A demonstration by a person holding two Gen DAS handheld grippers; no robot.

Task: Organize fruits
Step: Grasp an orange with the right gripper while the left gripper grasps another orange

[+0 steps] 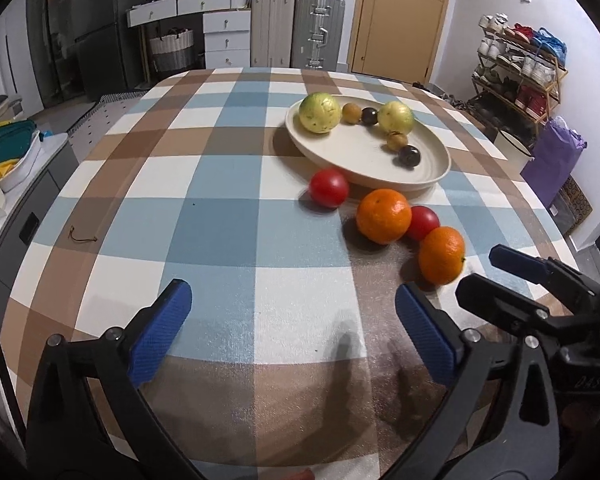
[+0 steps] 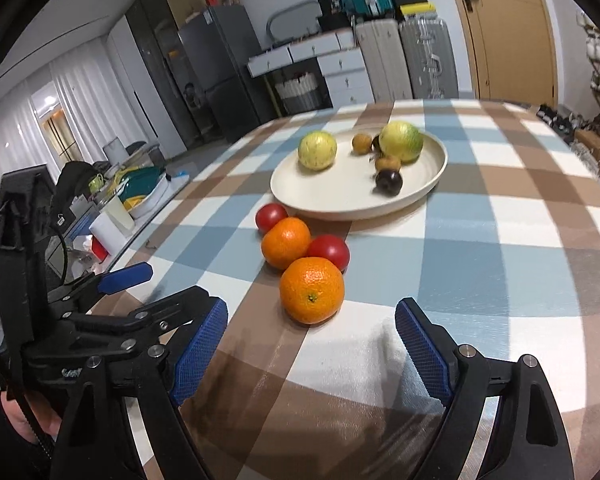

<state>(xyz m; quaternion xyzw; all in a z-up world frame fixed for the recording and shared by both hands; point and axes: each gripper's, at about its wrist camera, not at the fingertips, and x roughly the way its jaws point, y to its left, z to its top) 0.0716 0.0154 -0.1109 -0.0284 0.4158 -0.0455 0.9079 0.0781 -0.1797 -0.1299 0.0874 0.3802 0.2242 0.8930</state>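
Checked cloth covers the table, blue, brown and white squares. Beyond its far edge stand suitcases, a drawer unit and a door; no writing reads clearly.

Left gripper hangs wide open and empty, bare cloth ahead of it. Right gripper is spread just as wide, holding nothing, with an orange just ahead between its fingers. Behind that sit a second orange and two tomatoes. Farther ahead, the plate carries two guavas and small fruits.
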